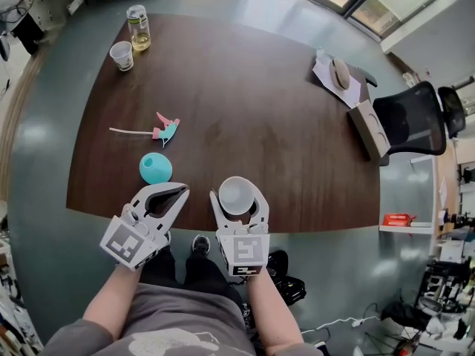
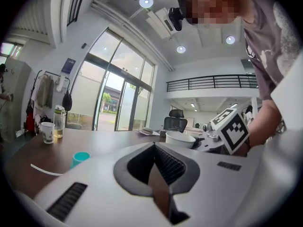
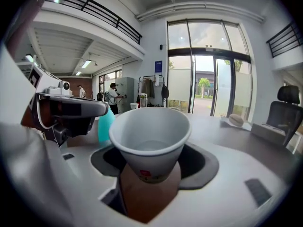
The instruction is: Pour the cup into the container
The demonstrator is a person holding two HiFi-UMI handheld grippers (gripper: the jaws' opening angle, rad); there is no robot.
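Observation:
My right gripper [image 1: 238, 192] is shut on a white paper cup [image 1: 236, 196], which stands upright between the jaws just over the table's front edge. In the right gripper view the cup [image 3: 150, 136] fills the middle; I cannot tell whether it holds liquid. A teal round container [image 1: 156, 167] stands on the dark wooden table [image 1: 245, 102], a little to the left of the cup and beyond my left gripper [image 1: 180, 191]. The left gripper is shut and holds nothing. In the left gripper view the container [image 2: 81, 158] is low on the left.
A second paper cup [image 1: 121, 55] and a bottle of yellowish liquid [image 1: 138, 27] stand at the far left corner. A pink-and-teal object with a white straw [image 1: 165, 129] lies beyond the container. Papers [image 1: 338, 73], a wooden box [image 1: 369, 128] and an office chair [image 1: 415, 121] are at the right.

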